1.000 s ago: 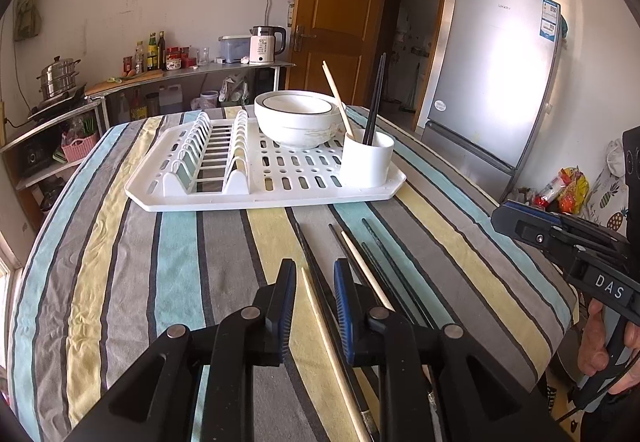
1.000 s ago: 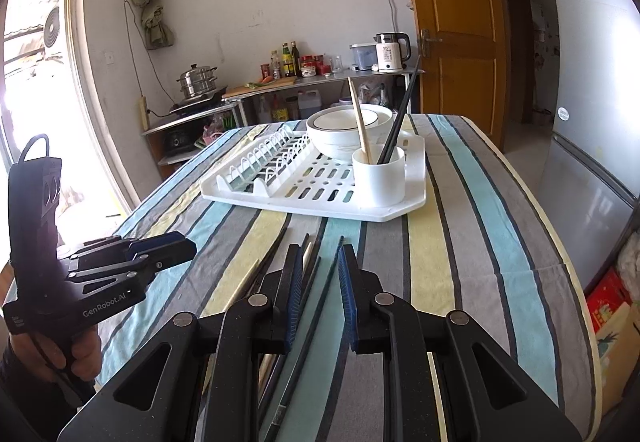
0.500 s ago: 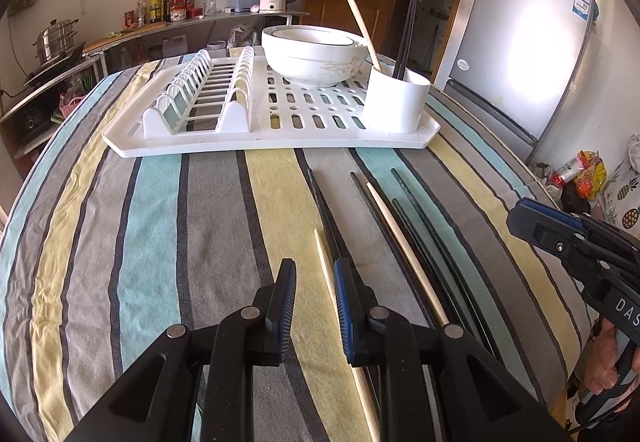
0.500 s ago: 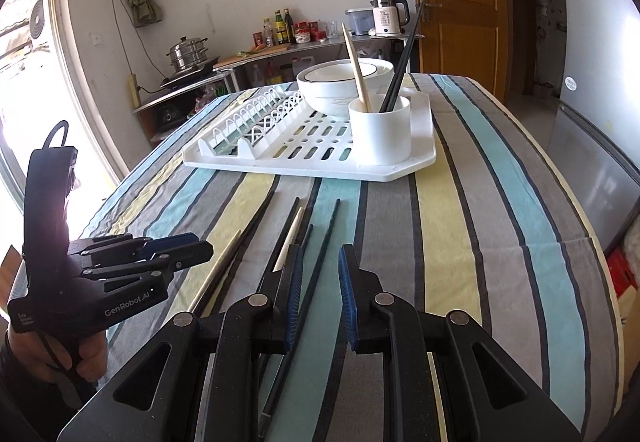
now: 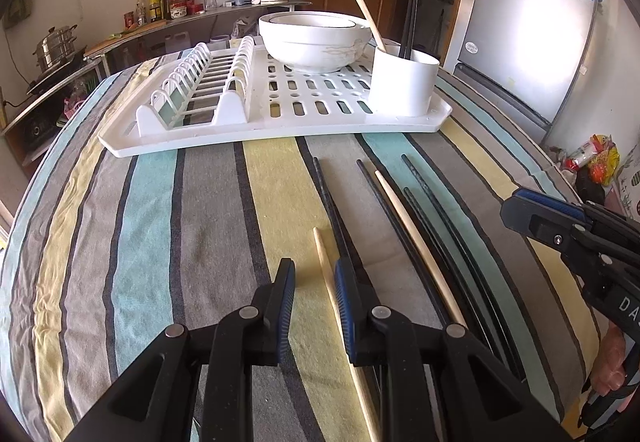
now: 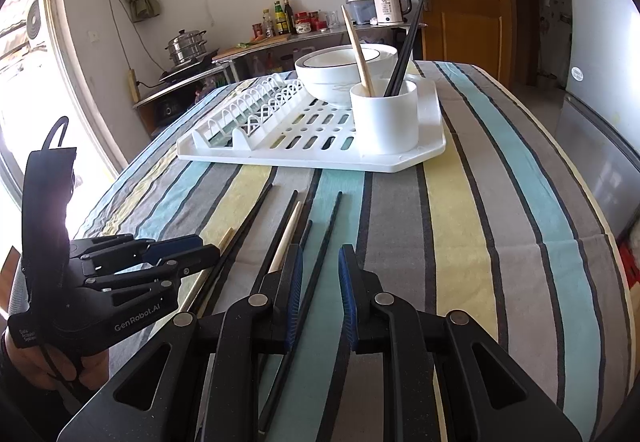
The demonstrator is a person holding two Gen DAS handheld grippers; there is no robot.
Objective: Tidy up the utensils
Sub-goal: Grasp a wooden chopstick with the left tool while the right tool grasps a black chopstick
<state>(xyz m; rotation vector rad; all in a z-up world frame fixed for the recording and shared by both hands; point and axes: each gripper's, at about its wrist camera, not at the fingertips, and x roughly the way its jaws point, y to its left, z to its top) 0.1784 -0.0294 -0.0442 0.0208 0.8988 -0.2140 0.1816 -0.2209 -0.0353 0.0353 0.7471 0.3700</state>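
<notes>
Left wrist view: left gripper (image 5: 314, 282), jaws parted, straddling wooden chopstick (image 5: 326, 262) before dish rack (image 5: 276, 122), presumably readying pickup; right gripper (image 6: 319, 270), jaws parted, hovering over black chopstick (image 6: 326, 234); utensil cup (image 5: 402, 82) awaiting.

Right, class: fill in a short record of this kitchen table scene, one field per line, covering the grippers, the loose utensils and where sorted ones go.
left gripper: open, a wooden chopstick between its fingers, not gripped
right gripper: open, a black chopstick between its fingers
loose on striped tablecloth: two wooden chopsticks, several black ones
white cup: holds one wooden chopstick, black ones too
drying rack: carries cup and bowls
</notes>
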